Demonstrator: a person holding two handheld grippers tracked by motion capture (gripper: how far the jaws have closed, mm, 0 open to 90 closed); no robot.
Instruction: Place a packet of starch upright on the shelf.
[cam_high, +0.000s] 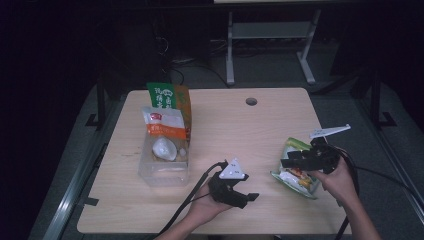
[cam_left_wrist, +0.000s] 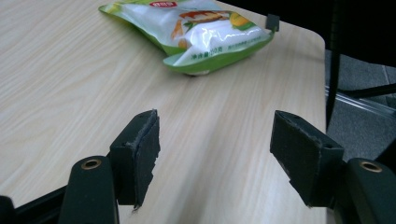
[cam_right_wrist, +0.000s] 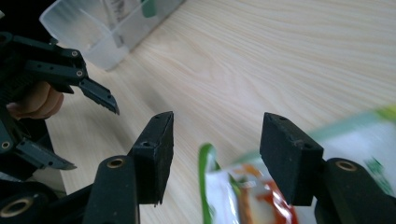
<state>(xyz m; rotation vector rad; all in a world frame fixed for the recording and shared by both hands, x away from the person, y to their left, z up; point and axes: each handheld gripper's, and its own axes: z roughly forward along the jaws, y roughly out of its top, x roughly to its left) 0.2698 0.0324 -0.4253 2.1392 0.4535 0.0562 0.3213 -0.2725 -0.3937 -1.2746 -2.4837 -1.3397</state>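
- Two claws work over the pale wooden surface (cam_high: 260, 125), each held in one of the person's hands.
- Right claw (cam_high: 290, 162): its jaws stand wide apart over the near-left end of the green snack bag (cam_high: 296, 172). In the right gripper view the bag's edge (cam_right_wrist: 219, 186) rises in the gap between the pads, but neither pad presses on it.
- Left claw (cam_high: 246, 198): jaws spread wide with nothing between them, low above bare wood, pointing toward the bag, which lies near but apart from it in the left gripper view (cam_left_wrist: 196, 32).
- The bag lies flat near the surface's right edge.
- A clear plastic bin (cam_high: 164, 162) stands at the left, holding packets; a green-and-orange packet (cam_high: 172, 100) leans at its far end.
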